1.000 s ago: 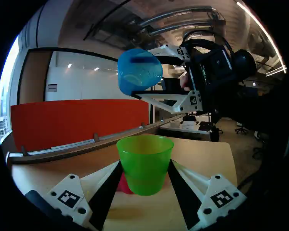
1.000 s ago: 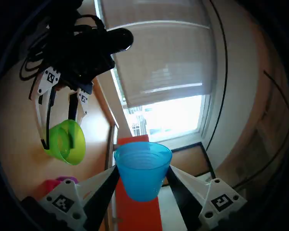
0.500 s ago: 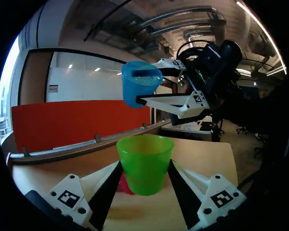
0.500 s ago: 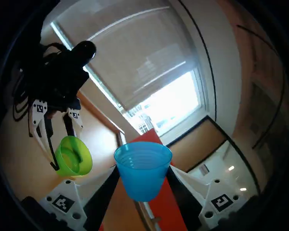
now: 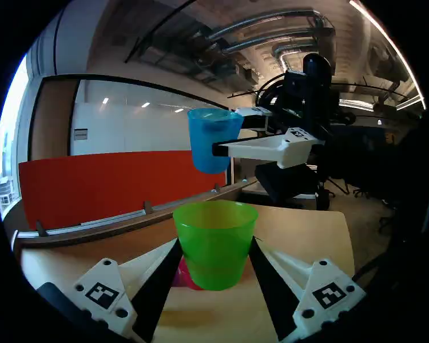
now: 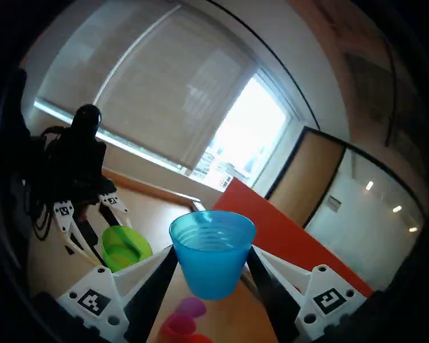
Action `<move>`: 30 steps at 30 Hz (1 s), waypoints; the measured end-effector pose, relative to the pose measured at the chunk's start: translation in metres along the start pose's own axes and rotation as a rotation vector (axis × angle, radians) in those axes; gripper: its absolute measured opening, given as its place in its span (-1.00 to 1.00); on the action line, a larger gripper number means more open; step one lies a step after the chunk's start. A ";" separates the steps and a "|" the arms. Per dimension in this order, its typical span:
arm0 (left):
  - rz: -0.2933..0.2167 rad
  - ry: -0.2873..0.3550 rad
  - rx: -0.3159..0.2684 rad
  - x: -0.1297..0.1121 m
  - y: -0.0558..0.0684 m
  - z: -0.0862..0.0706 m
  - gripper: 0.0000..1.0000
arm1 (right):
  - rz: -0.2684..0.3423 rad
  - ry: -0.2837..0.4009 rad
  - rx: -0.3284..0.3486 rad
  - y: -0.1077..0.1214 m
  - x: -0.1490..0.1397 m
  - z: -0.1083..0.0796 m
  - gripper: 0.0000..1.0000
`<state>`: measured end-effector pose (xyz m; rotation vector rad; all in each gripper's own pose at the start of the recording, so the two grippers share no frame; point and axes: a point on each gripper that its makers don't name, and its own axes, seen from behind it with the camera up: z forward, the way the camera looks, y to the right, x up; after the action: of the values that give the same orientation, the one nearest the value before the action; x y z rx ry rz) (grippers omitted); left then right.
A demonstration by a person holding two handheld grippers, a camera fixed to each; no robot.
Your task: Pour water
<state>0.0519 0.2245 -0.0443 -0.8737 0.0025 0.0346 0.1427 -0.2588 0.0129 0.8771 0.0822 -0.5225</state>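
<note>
Green cup (image 5: 215,243): translucent, upright, clamped between my left tongs (image 5: 214,254). Blue cup (image 5: 213,139): translucent, nearly upright, clamped in my right tongs (image 6: 213,257), positioned above and beyond the green cup.

Bright w/ window (image 6: 244,140) glare, fisheye-warped edges.

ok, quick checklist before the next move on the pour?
1. Left gripper clamped on green cup: ok.
2. Right gripper clamped on blue cup: ok.
3. Green cup upright: ok.
4. Blue cup's mouth over the green cup: not ok; it hangs higher and off to one side.
5. Water in either cup: cannot tell.
6. Pink cups on the table clear of the green cup: cannot tell.
</note>
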 end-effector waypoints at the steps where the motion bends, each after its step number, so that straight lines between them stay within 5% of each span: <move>1: 0.000 0.000 0.000 0.001 0.000 0.000 0.59 | 0.035 -0.004 0.010 -0.002 -0.001 -0.001 0.73; 6: 0.000 0.001 0.002 0.003 0.000 0.000 0.59 | 0.194 -0.007 0.058 -0.012 -0.002 -0.003 0.73; 24: 0.010 -0.009 0.007 0.004 0.000 -0.003 0.59 | 0.421 0.009 0.073 -0.024 -0.010 -0.015 0.72; 30: 0.008 -0.017 0.011 0.003 -0.003 -0.003 0.59 | 0.435 0.011 0.068 -0.023 -0.015 -0.020 0.73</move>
<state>0.0550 0.2208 -0.0441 -0.8628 -0.0093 0.0495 0.1216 -0.2499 -0.0127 0.9318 -0.1159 -0.1140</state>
